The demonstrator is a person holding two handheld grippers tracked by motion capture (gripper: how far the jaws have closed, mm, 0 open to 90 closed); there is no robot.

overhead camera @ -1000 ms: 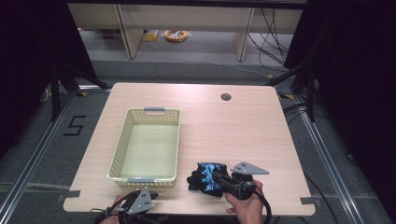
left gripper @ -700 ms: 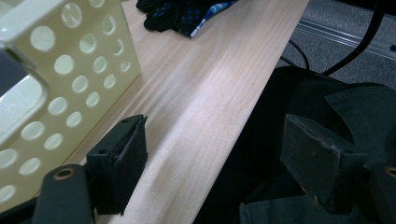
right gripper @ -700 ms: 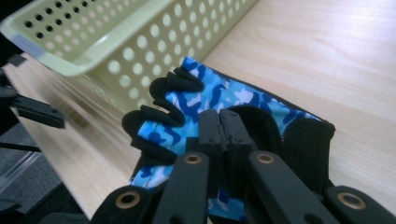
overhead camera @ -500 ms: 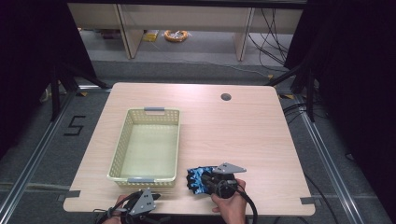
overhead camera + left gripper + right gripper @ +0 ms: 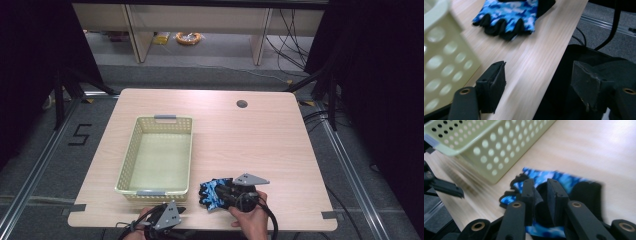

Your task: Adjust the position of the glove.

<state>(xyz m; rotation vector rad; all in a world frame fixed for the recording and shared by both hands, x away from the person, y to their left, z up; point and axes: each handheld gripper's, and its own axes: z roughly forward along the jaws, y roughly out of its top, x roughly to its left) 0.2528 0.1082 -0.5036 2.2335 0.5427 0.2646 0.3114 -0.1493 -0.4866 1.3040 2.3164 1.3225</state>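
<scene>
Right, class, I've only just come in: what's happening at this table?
A person works two handheld grippers at a wooden table. The right gripper has its jaws nearly together on a fold of a blue camouflage fingerless glove lying near the table's front edge, just right of an empty pale yellow basket. The left gripper is open at that front edge, holding nothing. The glove is on the table, not in the basket.

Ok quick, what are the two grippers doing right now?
Left gripper: open, holding nothing, at the table's near edge.
Right gripper: closed on the blue camouflage fingerless glove beside the pale yellow plastic basket.
</scene>
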